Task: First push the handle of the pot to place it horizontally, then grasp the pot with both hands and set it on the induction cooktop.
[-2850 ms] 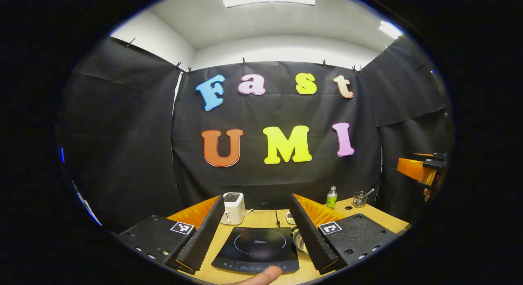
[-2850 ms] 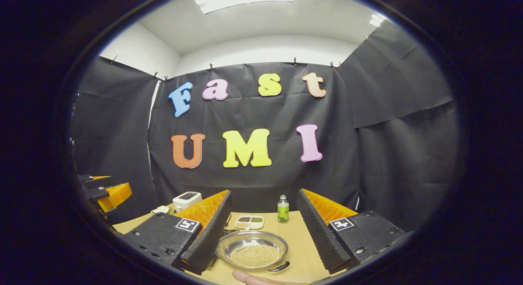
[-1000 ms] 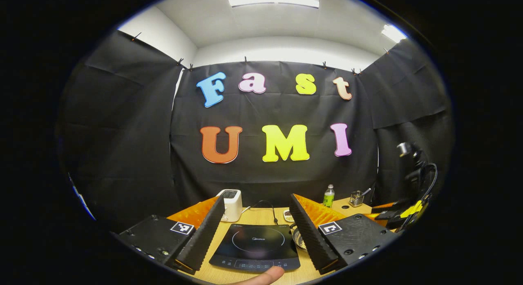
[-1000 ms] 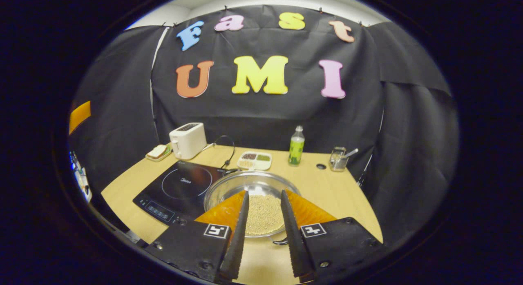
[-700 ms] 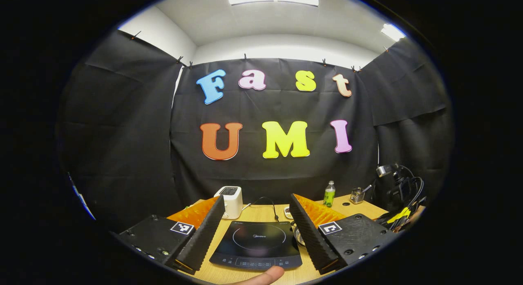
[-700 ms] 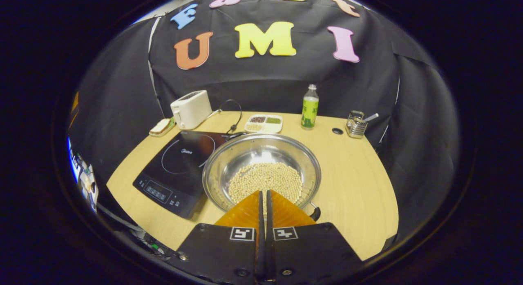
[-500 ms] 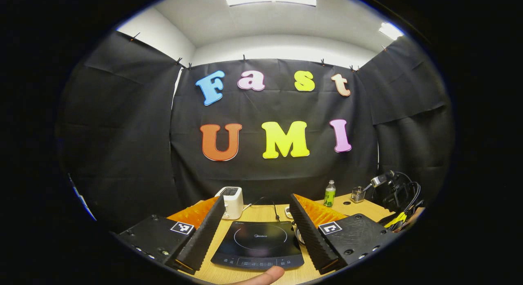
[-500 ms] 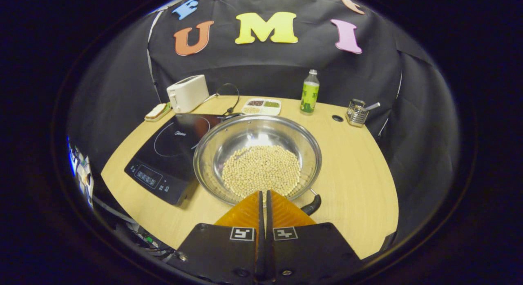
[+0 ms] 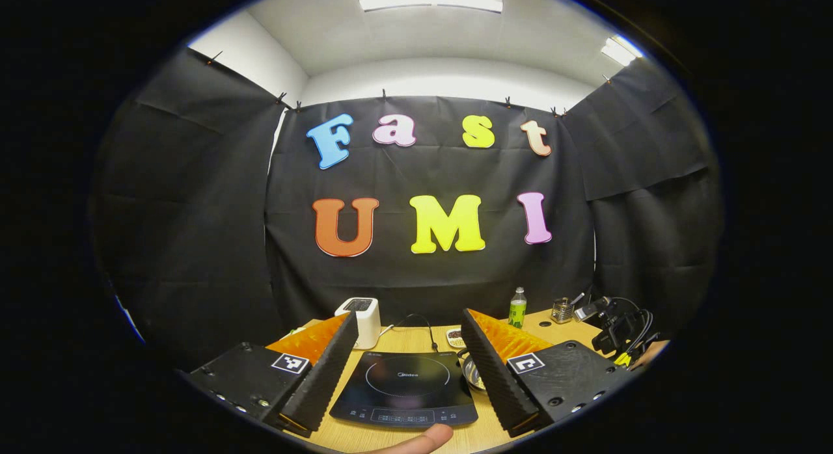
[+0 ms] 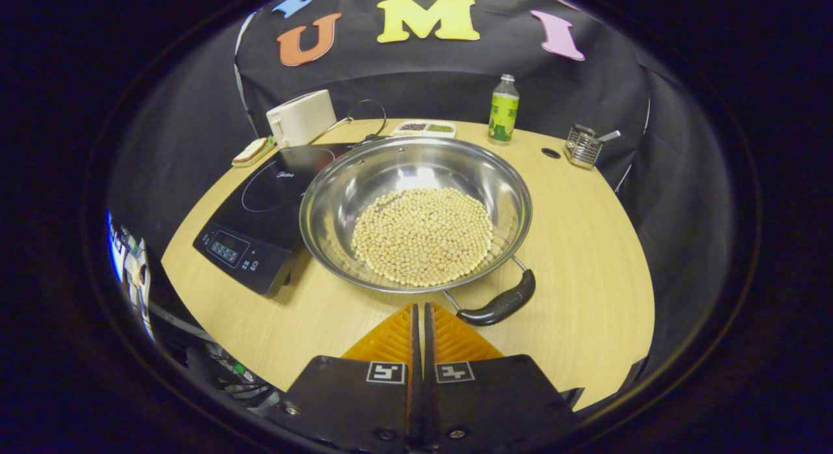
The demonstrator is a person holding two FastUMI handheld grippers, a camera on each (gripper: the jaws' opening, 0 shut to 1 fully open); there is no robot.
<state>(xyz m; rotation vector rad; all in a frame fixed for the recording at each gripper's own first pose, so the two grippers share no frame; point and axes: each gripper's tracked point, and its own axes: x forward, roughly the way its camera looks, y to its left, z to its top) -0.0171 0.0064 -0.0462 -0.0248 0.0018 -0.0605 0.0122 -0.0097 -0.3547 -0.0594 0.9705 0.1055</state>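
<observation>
Left claw (image 9: 407, 369) hangs level and spread wide above the table (image 10: 586, 259), framing one induction cooktop (image 9: 403, 389). Right claw (image 10: 418, 330) tilts down, fingers pressed together and holding nothing. One pot (image 10: 416, 213) of beans sits just ahead beside the cooktop, its black handle (image 10: 501, 304) angled right of the fingertips.
</observation>
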